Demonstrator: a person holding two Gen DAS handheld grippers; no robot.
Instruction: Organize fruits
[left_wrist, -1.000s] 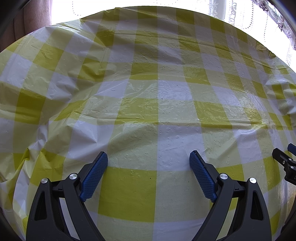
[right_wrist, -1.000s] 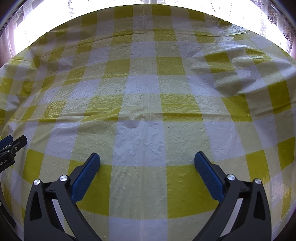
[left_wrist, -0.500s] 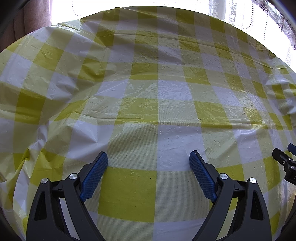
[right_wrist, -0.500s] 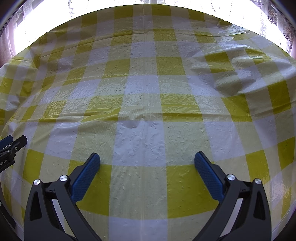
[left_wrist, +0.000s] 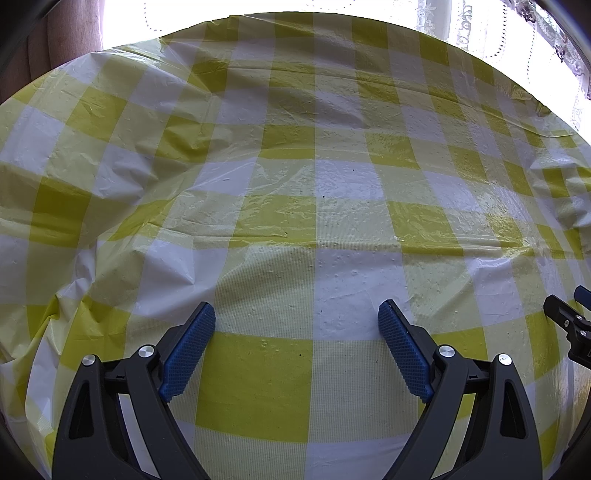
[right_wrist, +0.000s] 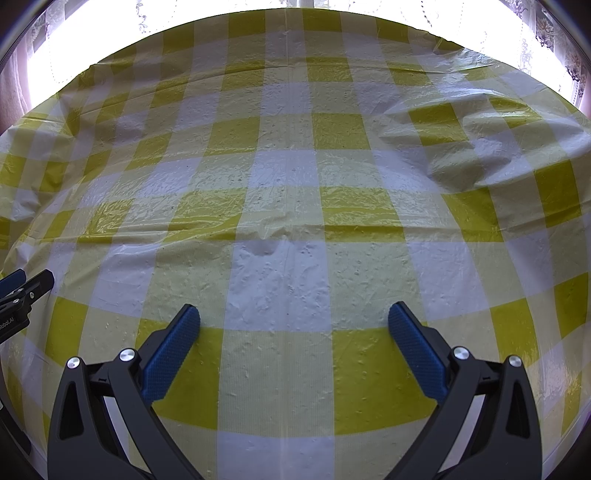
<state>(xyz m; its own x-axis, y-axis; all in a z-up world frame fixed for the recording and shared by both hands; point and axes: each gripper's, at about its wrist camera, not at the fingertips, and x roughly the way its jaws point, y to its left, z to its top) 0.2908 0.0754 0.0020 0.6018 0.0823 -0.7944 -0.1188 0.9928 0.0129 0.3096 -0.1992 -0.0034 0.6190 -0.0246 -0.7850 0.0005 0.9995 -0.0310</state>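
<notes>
No fruit shows in either view. My left gripper (left_wrist: 297, 314) hangs over the yellow-and-white checked tablecloth (left_wrist: 295, 184), its blue pads (left_wrist: 190, 347) wide apart with nothing between them. My right gripper (right_wrist: 293, 315) is also open and empty above the same cloth (right_wrist: 288, 177). Each gripper's tip peeks into the other's view: the right one at the right edge (left_wrist: 570, 325), the left one at the left edge (right_wrist: 22, 291).
The plastic cloth is wrinkled, with a raised fold at the right back (right_wrist: 480, 147) and creases at the left (left_wrist: 110, 229). Bright windows with lace curtains (left_wrist: 517, 29) lie beyond the table's far edge.
</notes>
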